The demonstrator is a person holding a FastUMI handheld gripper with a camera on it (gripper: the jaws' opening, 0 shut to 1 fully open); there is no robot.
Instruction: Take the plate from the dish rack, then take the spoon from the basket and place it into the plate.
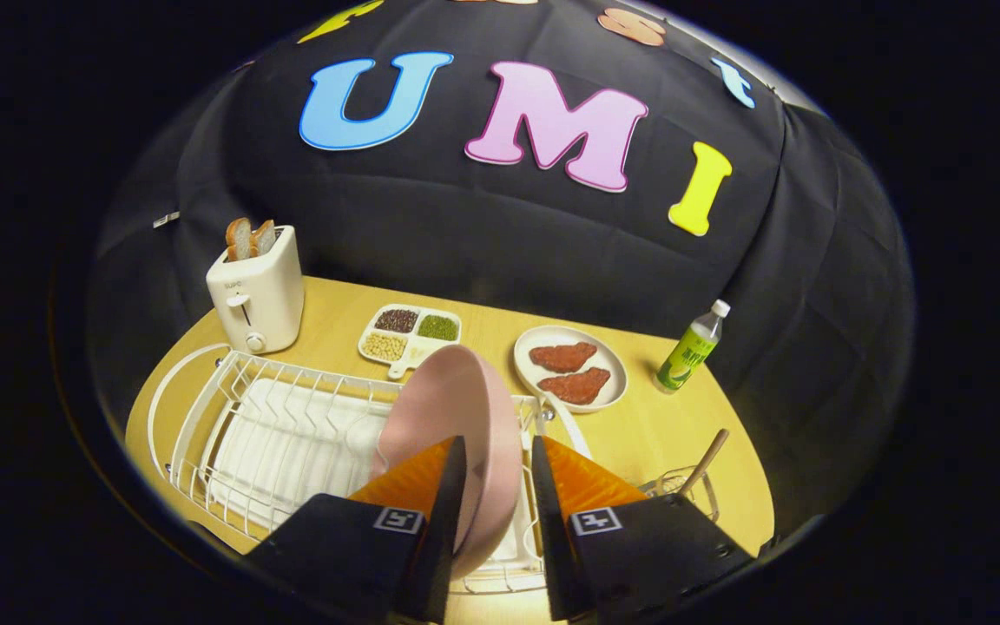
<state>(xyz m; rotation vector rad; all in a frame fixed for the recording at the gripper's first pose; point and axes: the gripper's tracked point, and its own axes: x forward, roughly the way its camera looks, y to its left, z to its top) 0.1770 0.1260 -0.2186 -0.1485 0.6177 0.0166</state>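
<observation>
A pink plate (452, 408) stands on edge in the white wire dish rack (205, 434). My gripper (498, 444) is open and straddles the plate's rim. The left finger lies against the plate's face, and a narrow gap shows between the rim and the right finger. To the right of the right finger, a wooden spoon handle (713, 451) sticks up out of a small wire basket (698, 486) at the rack's end. The spoon's bowl is hidden inside the basket.
Beyond the rack on the wooden table (656, 425) stand a white toaster (257, 291) with bread, a divided dish of beans (409, 334), a white plate with two red patties (571, 369) and a green-labelled bottle (691, 347). Black cloth walls the table behind.
</observation>
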